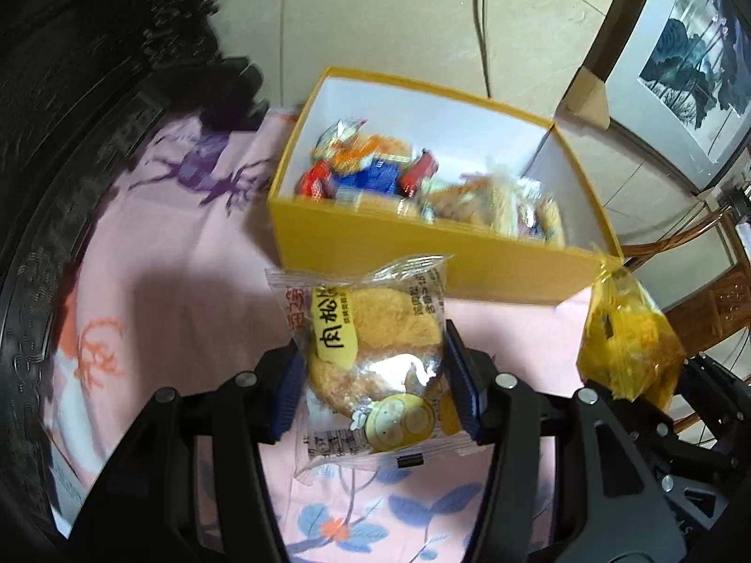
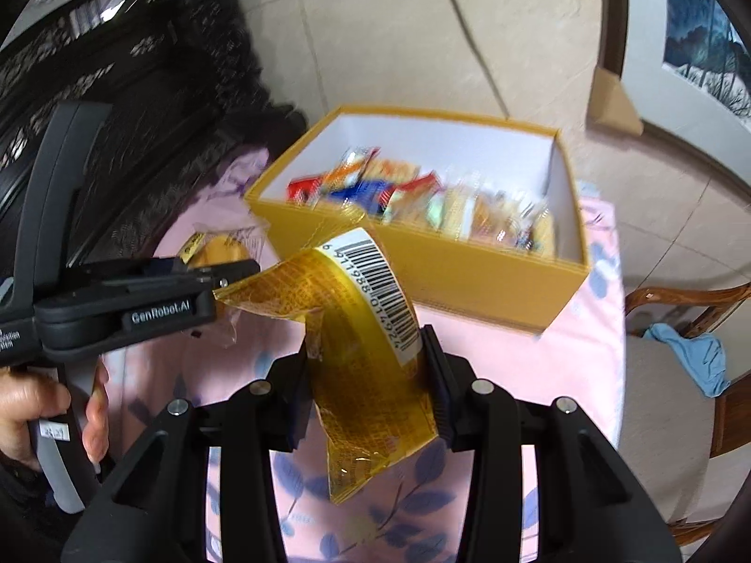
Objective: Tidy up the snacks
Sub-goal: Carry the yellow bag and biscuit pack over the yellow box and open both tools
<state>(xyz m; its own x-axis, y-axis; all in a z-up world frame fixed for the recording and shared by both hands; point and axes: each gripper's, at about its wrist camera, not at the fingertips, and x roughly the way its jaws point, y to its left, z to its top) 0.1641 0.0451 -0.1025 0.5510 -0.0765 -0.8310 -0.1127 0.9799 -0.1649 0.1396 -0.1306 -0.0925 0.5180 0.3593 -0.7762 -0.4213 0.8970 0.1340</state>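
My left gripper (image 1: 375, 380) is shut on a clear-wrapped meat floss cake (image 1: 375, 352) and holds it above the pink cloth, just in front of the yellow box (image 1: 422, 244). The box is open and holds several wrapped snacks (image 1: 371, 173). My right gripper (image 2: 371, 375) is shut on a golden-yellow snack packet (image 2: 356, 328) with a barcode, also in front of the yellow box (image 2: 469, 267). The left gripper (image 2: 206, 277) with its cake shows at the left of the right wrist view. The yellow packet (image 1: 624, 333) shows at the right of the left wrist view.
The box stands on a table covered with a pink flowered cloth (image 2: 540, 366). A wooden chair (image 2: 680, 375) with a blue cloth on it stands to the right. Dark carved furniture (image 2: 117, 117) is at the left. A cable runs over the tiled floor (image 2: 422, 23).
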